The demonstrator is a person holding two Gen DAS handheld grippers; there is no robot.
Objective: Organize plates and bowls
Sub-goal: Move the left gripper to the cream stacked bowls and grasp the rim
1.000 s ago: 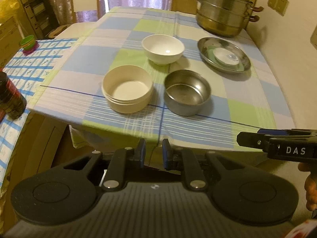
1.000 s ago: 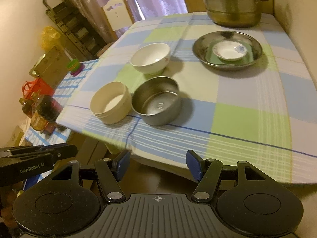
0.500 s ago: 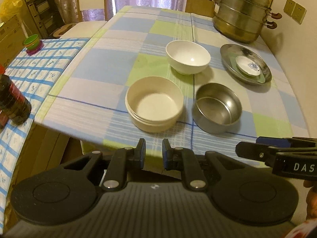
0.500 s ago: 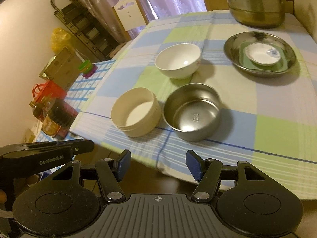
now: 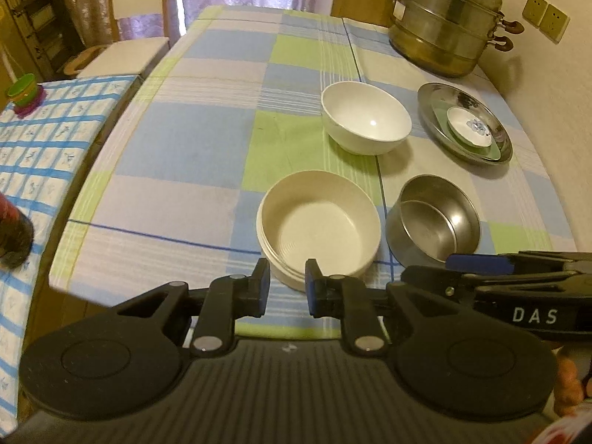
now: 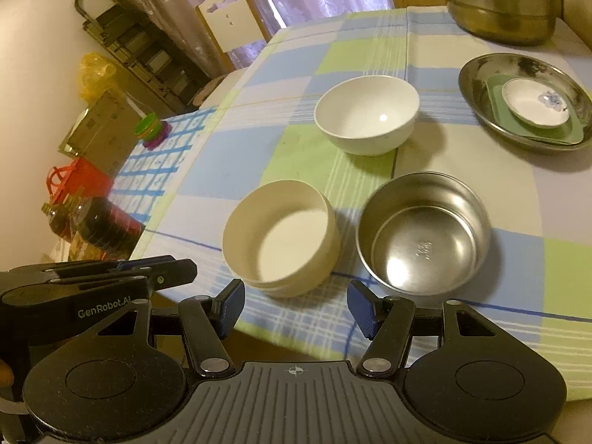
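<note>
Dim warm light; fisheye-bent edges; slight blur

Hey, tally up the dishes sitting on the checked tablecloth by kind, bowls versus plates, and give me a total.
Bowls: 3 (white bowl, cream bowl, steel bowl)
Plates: 3, stacked (steel plate, green plate, small white dish)
Steamer pot: 1, not counted as a dish
Total dishes: 6

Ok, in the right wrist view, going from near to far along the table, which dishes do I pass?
Cream bowl, then steel bowl, then white bowl, then the steel plate holding the small flowered dish, then the steamer pot.
</note>
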